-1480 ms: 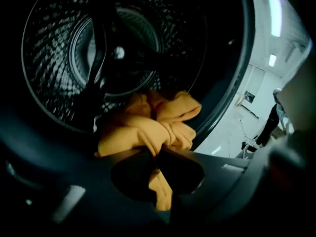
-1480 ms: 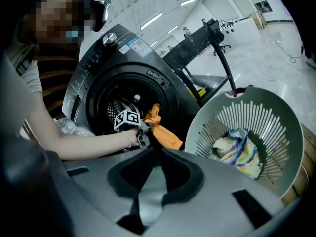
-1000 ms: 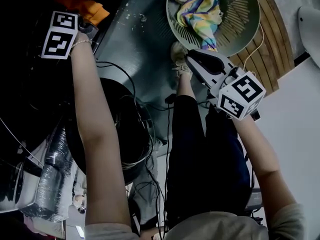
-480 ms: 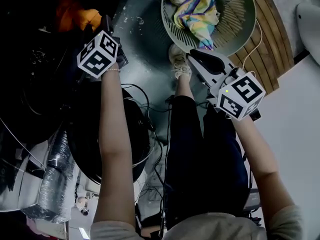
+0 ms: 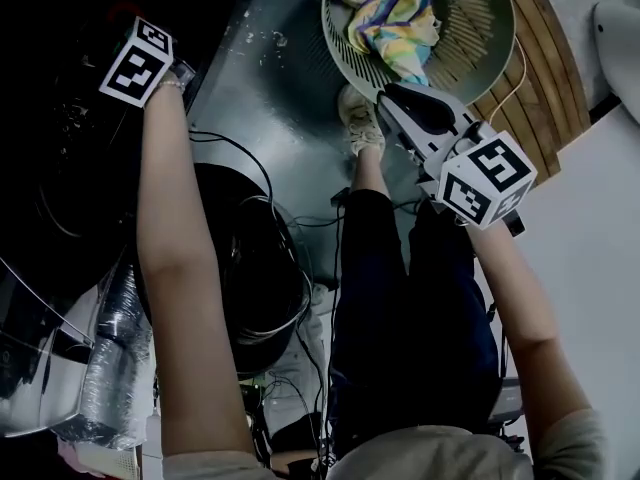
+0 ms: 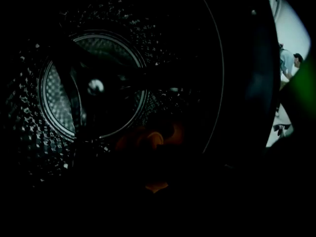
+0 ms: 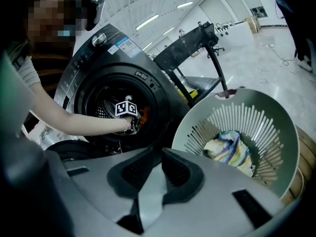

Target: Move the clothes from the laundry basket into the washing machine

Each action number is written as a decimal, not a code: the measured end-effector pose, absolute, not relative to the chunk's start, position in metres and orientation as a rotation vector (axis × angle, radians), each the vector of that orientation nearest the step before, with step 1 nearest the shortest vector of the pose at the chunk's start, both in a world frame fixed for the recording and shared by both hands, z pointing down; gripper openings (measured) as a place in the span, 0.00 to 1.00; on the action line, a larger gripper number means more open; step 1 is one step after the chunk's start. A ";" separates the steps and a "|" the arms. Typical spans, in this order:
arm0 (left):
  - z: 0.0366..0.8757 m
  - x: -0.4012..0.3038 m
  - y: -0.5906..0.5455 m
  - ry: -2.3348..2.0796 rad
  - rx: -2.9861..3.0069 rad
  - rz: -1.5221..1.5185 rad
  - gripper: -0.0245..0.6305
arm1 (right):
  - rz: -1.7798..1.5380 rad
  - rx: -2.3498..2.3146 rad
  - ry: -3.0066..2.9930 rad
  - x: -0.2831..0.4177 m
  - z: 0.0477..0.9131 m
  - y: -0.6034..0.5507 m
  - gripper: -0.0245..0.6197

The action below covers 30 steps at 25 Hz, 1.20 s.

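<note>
Left gripper [image 7: 138, 118] moved deeper into the washing machine drum [image 6: 94, 88], jaws just closed, nothing seen between, orange garment [image 6: 148, 139] lying inside the drum, right gripper [image 7: 157, 157] held outside the drum, jaws narrowly apart and empty, striped cloth [image 7: 228, 149] left in laundry basket [image 7: 291, 147] beside the drum.

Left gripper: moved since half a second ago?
Yes. In the head view the left gripper has shifted up-left, away from the laundry basket and deeper into the dark washing machine drum.

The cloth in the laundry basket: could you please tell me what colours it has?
The cloth is multicoloured: yellow, blue, purple stripes; clearest in the head view.
</note>
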<state>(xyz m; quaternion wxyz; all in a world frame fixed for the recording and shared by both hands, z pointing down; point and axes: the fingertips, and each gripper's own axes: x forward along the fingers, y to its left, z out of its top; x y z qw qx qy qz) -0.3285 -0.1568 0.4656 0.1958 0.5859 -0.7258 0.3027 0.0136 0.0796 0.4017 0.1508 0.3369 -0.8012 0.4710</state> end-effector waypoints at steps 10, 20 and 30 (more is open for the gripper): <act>0.451 -0.256 -0.109 -1.847 1.787 0.589 0.50 | 1.211 0.954 -2.198 0.042 0.446 0.058 0.29; 0.475 -0.091 0.043 -1.399 1.881 0.566 0.50 | 1.299 0.711 -1.662 0.072 0.626 0.081 0.46; 0.477 -0.070 0.069 -1.331 1.843 0.497 0.50 | 1.422 0.434 -1.671 0.062 0.630 0.114 0.06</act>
